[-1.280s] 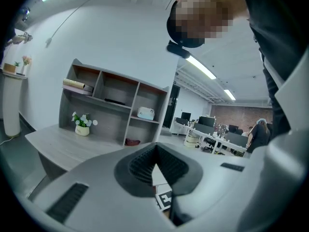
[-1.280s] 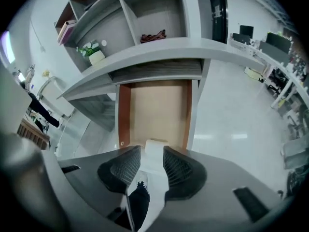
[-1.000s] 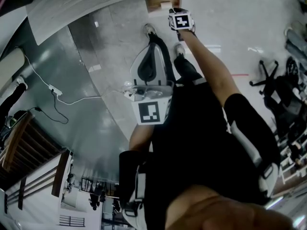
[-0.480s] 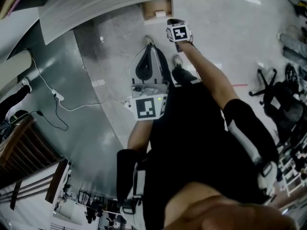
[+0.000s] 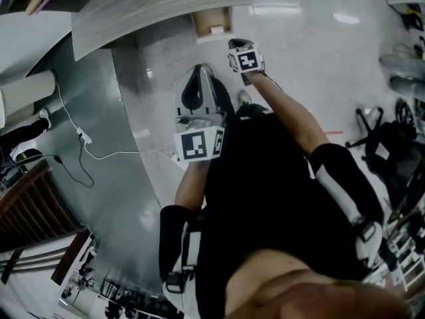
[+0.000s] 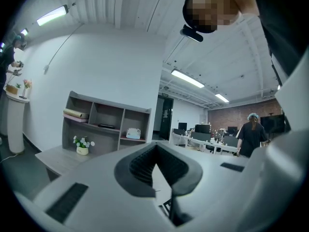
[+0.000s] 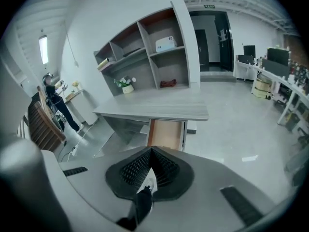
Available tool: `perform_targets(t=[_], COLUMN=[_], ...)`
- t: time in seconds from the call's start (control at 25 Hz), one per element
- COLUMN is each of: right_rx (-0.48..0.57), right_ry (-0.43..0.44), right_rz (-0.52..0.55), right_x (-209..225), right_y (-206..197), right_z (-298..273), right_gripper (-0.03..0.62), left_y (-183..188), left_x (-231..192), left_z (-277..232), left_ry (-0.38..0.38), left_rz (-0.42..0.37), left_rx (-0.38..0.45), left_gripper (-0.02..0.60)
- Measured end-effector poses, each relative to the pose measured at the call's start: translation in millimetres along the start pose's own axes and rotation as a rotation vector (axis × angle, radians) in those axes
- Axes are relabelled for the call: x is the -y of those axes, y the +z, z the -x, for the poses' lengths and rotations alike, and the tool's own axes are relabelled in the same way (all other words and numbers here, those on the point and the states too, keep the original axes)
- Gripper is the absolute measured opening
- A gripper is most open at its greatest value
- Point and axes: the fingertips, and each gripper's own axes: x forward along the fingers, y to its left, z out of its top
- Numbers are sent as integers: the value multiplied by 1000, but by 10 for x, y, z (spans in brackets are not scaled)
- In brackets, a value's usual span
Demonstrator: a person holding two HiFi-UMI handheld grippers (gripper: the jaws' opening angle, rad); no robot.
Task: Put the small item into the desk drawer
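Observation:
A grey desk (image 5: 159, 5) runs along the top of the head view. Its wooden drawer (image 5: 214, 24) stands pulled out, with a small white thing (image 5: 216, 29) lying in it. My right gripper (image 5: 240, 45) hangs just in front of the drawer, to its right, jaws shut and empty. In the right gripper view the open drawer (image 7: 166, 133) lies straight beyond the shut right gripper (image 7: 151, 150); no item shows there. My left gripper (image 5: 198, 73) is held close to my body over the floor. In its own view the left gripper (image 6: 155, 148) points up at the room, shut on nothing.
A power strip with its white cable (image 5: 81, 137) lies on the floor at left, where a person (image 7: 55, 98) stands. An office chair (image 5: 375, 128) is at right. Shelves (image 7: 145, 57) and a small plant (image 7: 126, 85) stand on the desk.
The head view has tilted, so more of the desk top shows and the drawer sits lower in frame. The right gripper has drawn back slightly from the drawer. The left gripper has barely moved.

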Motion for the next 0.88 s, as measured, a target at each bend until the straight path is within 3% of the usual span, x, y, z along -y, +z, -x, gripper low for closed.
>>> perform_targets(t=[0.2,0.44,0.88], right_rx=[78,157,339], right_ry=[-27,39,37], right_rz=[40,38,9], right_x=[57,-197,-533], right_y=[-13,17,305], right_z=[419,902,1688], right_gripper=[-2,-2,-2], left_y=[0,-16,-98], left_x=[154,239,-19], left_z=[219,362,437], left_ry=[17,6,-51], left_rz=[-7,-17,-4], left_rx=[-5,-18,-45], left_gripper=[-5,-5,-5])
